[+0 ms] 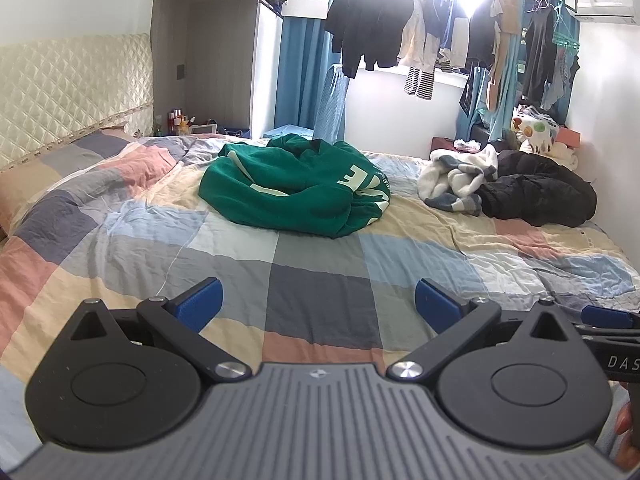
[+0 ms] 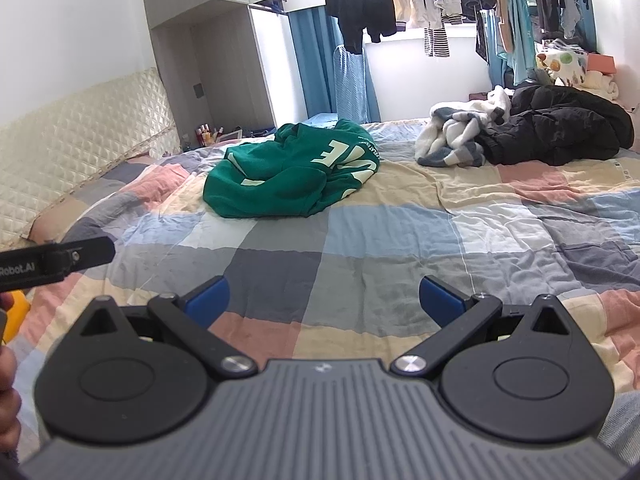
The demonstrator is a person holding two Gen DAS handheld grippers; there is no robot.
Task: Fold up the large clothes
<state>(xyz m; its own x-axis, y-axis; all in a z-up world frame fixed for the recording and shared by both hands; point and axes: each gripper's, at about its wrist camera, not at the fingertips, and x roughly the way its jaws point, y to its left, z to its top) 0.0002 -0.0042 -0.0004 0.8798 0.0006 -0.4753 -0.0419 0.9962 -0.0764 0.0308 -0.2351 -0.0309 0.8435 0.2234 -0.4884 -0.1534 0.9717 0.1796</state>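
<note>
A green sweatshirt [image 1: 296, 188] with pale lettering lies crumpled in a heap on the checked bedspread [image 1: 320, 292], in the middle of the bed; it also shows in the right wrist view [image 2: 288, 168]. My left gripper [image 1: 319, 304] is open and empty, held low over the near part of the bed, well short of the sweatshirt. My right gripper [image 2: 324, 300] is open and empty, beside the left one and also well short of the sweatshirt. Part of the right gripper [image 1: 608, 320] shows at the right edge of the left wrist view, and part of the left gripper [image 2: 56, 260] at the left edge of the right wrist view.
A white and grey fleece garment [image 1: 460, 180] and a black jacket [image 1: 536, 188] lie bunched at the far right of the bed. A quilted headboard [image 1: 72, 88] stands on the left. Clothes hang on a rack [image 1: 440, 28] by the window beyond the bed.
</note>
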